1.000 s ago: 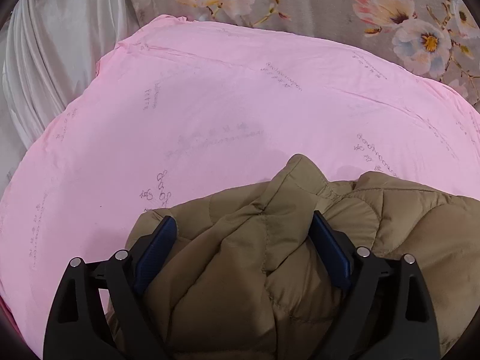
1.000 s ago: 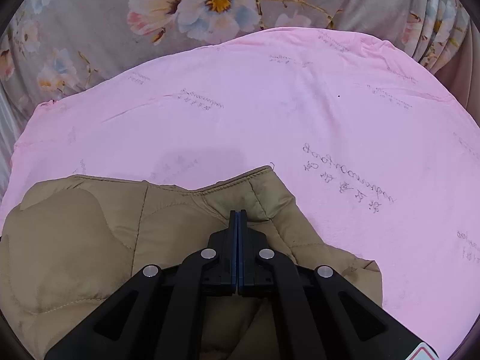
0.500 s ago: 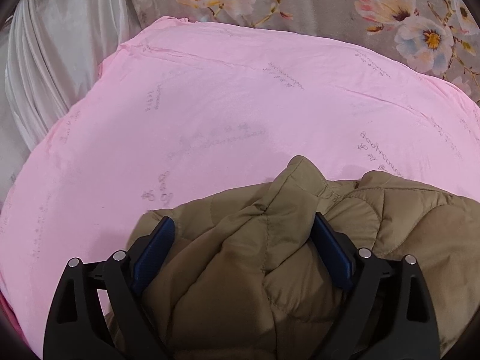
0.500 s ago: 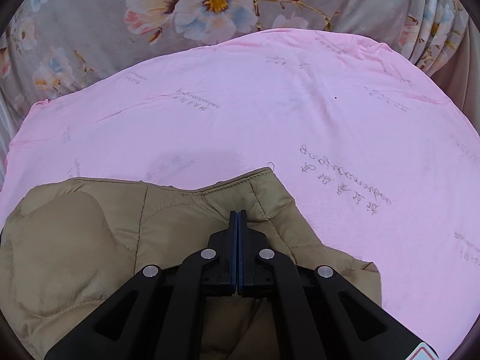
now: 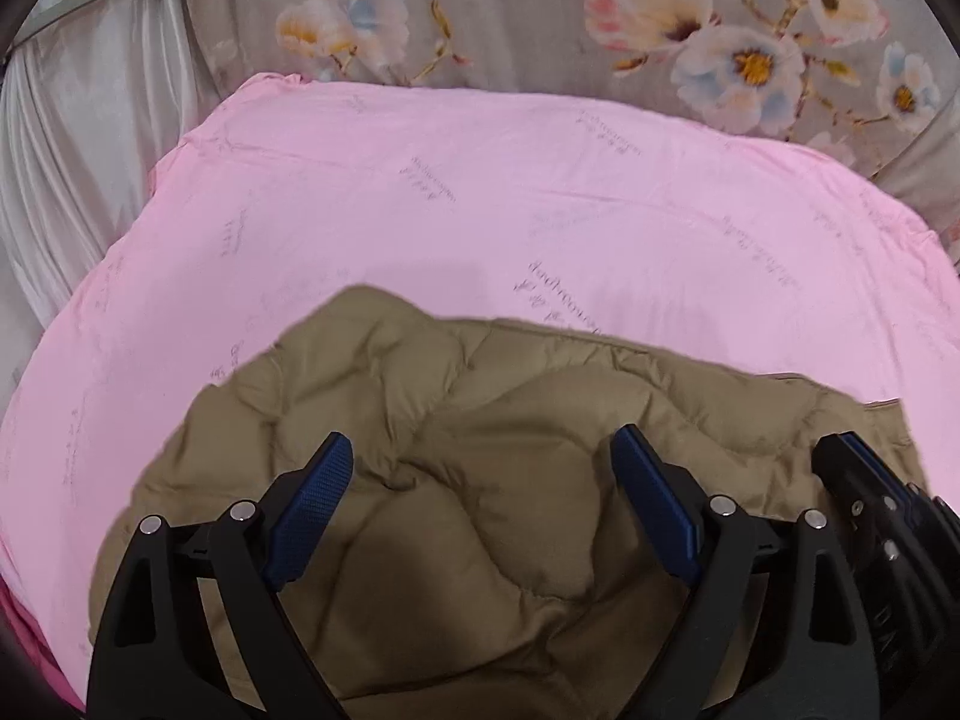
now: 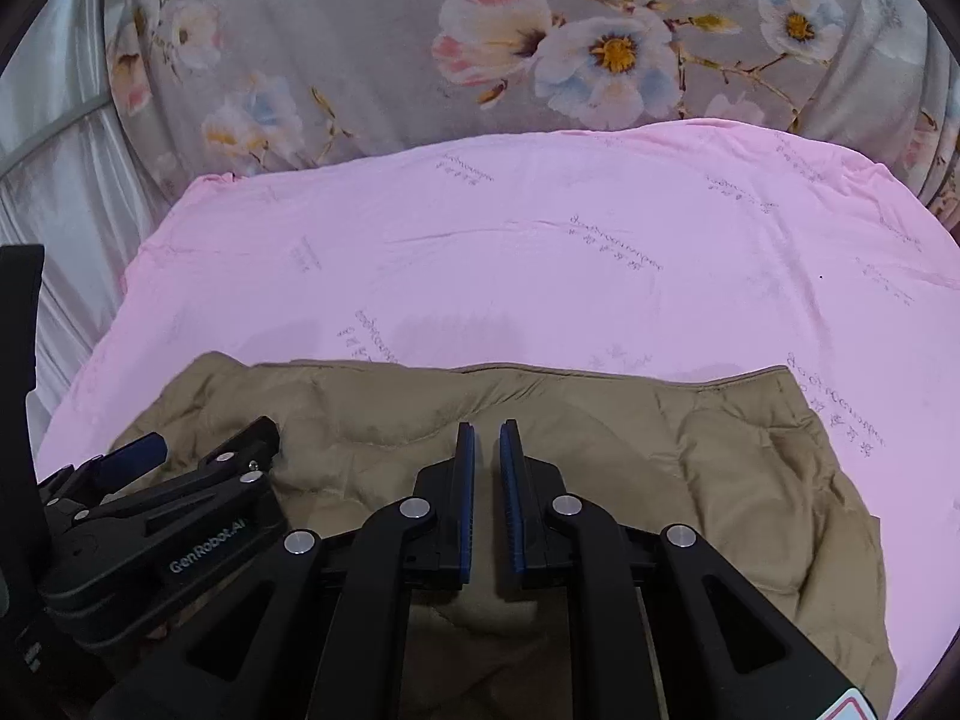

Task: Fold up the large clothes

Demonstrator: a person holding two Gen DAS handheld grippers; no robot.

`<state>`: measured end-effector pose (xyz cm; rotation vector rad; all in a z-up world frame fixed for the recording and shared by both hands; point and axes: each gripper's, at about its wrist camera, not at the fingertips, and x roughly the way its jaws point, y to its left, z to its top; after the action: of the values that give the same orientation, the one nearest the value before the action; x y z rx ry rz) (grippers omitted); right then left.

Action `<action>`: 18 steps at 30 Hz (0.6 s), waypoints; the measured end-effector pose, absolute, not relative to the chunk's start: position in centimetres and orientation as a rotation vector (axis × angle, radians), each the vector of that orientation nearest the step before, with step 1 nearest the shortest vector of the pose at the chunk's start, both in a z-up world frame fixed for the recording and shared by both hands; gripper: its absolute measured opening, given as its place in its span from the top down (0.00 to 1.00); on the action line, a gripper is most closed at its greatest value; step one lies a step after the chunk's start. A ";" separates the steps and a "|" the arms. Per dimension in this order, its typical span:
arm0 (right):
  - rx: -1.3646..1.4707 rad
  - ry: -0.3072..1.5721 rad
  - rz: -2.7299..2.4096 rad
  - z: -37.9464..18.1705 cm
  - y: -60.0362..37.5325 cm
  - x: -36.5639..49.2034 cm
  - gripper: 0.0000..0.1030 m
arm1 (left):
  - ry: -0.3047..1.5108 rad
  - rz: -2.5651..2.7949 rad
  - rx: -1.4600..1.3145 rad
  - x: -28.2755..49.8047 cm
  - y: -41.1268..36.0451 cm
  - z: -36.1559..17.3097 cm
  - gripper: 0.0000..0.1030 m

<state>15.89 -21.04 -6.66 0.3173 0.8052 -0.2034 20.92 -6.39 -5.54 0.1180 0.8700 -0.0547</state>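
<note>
Left wrist view shows the left claw [image 5: 480,468] spread wide above the olive quilted jacket [image 5: 480,420], gripping nothing; the jacket lies bunched on the pink sheet [image 5: 420,210] at its near edge; right wrist view shows the right claw [image 6: 487,438] with jaws opening, a narrow empty gap between its pads, over the jacket; floral fabric [image 6: 420,60] rises behind.

The padded jacket [image 6: 690,468] runs off the bottom edge, its near part hidden behind the right gripper [image 6: 487,438]. Grey script on the pink sheet [image 5: 480,210] beyond the jacket is too small to read.
</note>
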 end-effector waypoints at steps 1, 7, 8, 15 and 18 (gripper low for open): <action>0.310 0.810 -0.212 -7.2 -21.1 16.2 0.89 | 0.869 -0.044 0.126 21.0 -6.5 -5.8 0.16; 0.296 0.837 -0.244 -9.3 -21.5 17.4 0.93 | 0.876 -0.014 0.139 22.1 -7.1 -7.9 0.13; 0.292 0.838 -0.249 -9.5 -21.4 17.5 0.93 | 0.873 -0.012 0.142 22.2 -7.2 -8.0 0.12; 0.300 0.850 -0.254 -11.0 -21.5 17.9 0.94 | 0.851 0.002 0.172 22.5 -7.9 -9.1 0.09; 0.302 0.855 -0.252 -11.3 -21.6 18.1 0.94 | 0.846 0.007 0.177 22.5 -7.9 -9.4 0.09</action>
<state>18.08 -21.57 -11.28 0.3020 0.8546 -0.2516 22.49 -7.89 -9.37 0.1766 0.8457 0.0065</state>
